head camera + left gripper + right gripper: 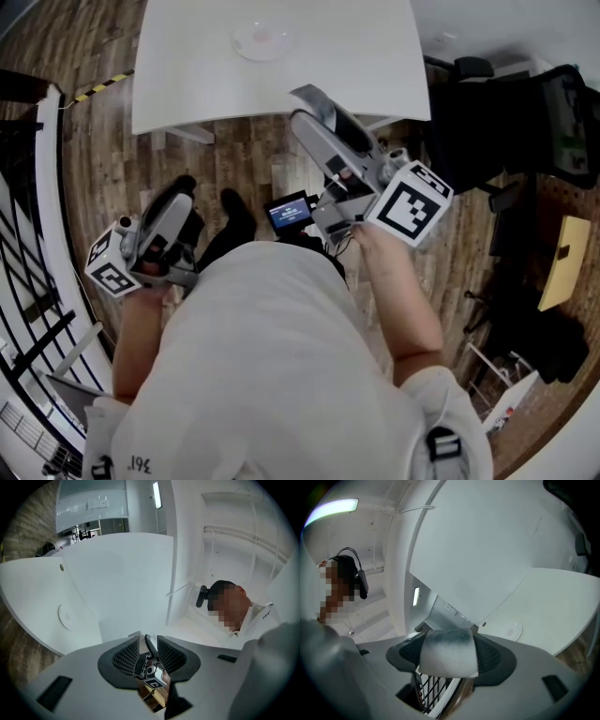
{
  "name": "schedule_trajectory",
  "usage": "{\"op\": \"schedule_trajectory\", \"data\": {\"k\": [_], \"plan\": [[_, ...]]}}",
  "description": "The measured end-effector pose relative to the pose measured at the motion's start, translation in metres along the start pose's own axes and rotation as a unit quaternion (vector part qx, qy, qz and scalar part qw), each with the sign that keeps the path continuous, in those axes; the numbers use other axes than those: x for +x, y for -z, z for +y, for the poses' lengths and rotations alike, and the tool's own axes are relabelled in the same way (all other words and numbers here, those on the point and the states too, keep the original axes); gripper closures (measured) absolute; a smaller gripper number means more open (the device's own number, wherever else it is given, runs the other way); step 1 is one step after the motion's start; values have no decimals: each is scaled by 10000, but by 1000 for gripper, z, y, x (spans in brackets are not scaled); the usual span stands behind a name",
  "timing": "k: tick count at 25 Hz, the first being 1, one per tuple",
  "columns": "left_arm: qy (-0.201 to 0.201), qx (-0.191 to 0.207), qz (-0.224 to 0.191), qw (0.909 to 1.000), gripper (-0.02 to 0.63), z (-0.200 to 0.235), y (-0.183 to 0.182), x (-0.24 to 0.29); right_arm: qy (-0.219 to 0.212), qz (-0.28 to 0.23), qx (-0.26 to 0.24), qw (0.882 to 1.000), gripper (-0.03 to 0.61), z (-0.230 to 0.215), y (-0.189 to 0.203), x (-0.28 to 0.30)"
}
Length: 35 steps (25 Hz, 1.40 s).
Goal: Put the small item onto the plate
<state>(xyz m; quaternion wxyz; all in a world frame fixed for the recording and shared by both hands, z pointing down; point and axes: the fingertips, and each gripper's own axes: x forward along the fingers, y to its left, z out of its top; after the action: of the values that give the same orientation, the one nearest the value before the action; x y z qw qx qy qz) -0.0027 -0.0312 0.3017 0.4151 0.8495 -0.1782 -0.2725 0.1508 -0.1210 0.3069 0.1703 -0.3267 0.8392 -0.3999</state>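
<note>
**Desk:** Entry one, right gripper?

**Operator:** Right gripper (302,105): I read its jaws as closed on the item (447,657), a white piece shaded grey along its top edge. It is pinched flat between the two black faces (it fills the gap from side to side). The gripper is raised, with its tips at the near edge of the table (375,56) in the head view.

**Desk:** Entry two, left gripper?

**Operator:** Left gripper (173,202): low at the left, over the floor (234,159), short of the table's near edge. Its jaws stand a narrow gap apart and grip nothing. Through the gap I see only the other gripper, far off.

**Desk:** Entry three, plate?

**Operator:** Plate (262,39): clear and round, on the table near its far edge, about midway along. The item is well apart from it, not yet set down.

**Desk:** Sundries?

**Operator:** One small lit screen (289,212), just below the right gripper's body. Its text is too small for me to read.
</note>
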Motion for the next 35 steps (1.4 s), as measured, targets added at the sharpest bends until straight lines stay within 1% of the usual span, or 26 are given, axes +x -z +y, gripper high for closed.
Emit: {"op": "schedule_trajectory", "data": {"k": [3,7,13,17,21,27,31,35], "plan": [[83,-30,135,9999,505,11,-25,-9,126,-133,-2,9998,265,4,4,23],[190,-144,293,9993,505,24,-45,-17,348,-205,-68,9992,265,4,11,42],[333,-294,459,9980,505,36,-64,-41,707,-303,-18,9970,267,5,34,66],[456,-420,536,9966,505,41,-69,-54,960,-304,4,9949,266,7,52,73],[490,-480,565,9960,505,45,-70,-53,1117,-245,-99,9934,265,5,54,72],[395,-441,621,9963,505,58,-70,-38,1377,-118,-248,9901,265,-23,47,73],[234,-330,586,9975,506,73,-73,-24,1531,196,-614,9861,265,-52,46,83],[-1,-251,491,9985,505,92,-85,-16,1583,509,-825,9826,265,-80,45,103]]}}
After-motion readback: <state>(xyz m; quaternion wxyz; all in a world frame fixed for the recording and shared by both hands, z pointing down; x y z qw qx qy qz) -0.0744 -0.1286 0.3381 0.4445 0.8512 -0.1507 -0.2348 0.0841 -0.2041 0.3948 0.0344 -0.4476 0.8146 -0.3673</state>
